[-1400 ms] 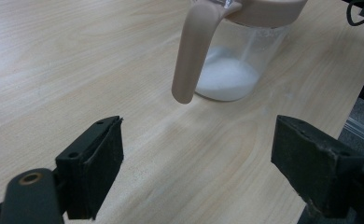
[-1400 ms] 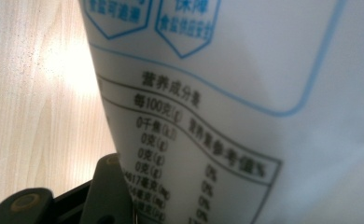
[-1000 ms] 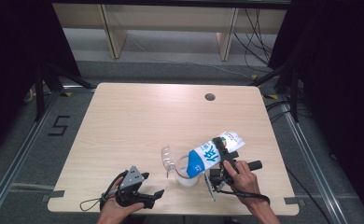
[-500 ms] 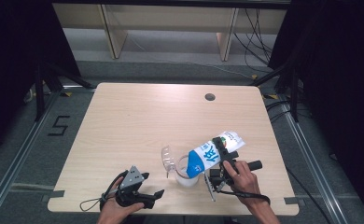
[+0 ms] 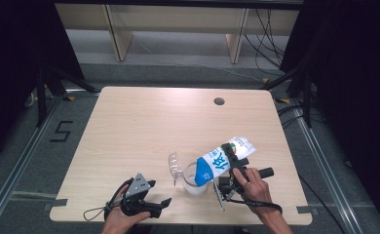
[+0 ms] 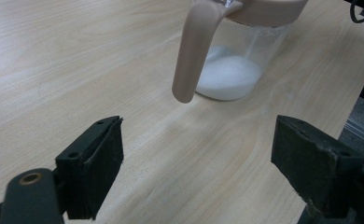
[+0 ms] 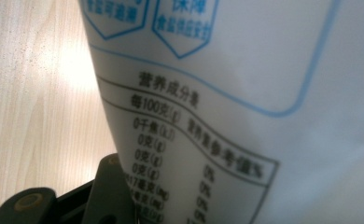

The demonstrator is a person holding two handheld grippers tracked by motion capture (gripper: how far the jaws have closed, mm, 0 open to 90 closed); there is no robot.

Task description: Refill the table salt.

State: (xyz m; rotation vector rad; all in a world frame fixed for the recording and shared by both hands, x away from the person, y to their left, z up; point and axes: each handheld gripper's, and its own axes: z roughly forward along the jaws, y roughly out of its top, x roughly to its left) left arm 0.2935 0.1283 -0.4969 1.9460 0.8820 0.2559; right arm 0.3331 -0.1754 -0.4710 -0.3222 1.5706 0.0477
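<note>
Even overhead light brightens the table (image 5: 144, 126), surroundings dark; the close bag (image 7: 245, 93) looks soft.

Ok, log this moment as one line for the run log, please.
right gripper: shut on bag, tilted over jar | left gripper: open, idle on table | jar: white powder at bottom

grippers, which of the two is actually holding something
The right gripper, clamped on the tilted blue-and-white bag over the jug; the left gripper is open and empty.

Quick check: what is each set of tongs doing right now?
Left tongs: open, empty.
Right tongs: shut on the blue-and-white printed bag.
</note>
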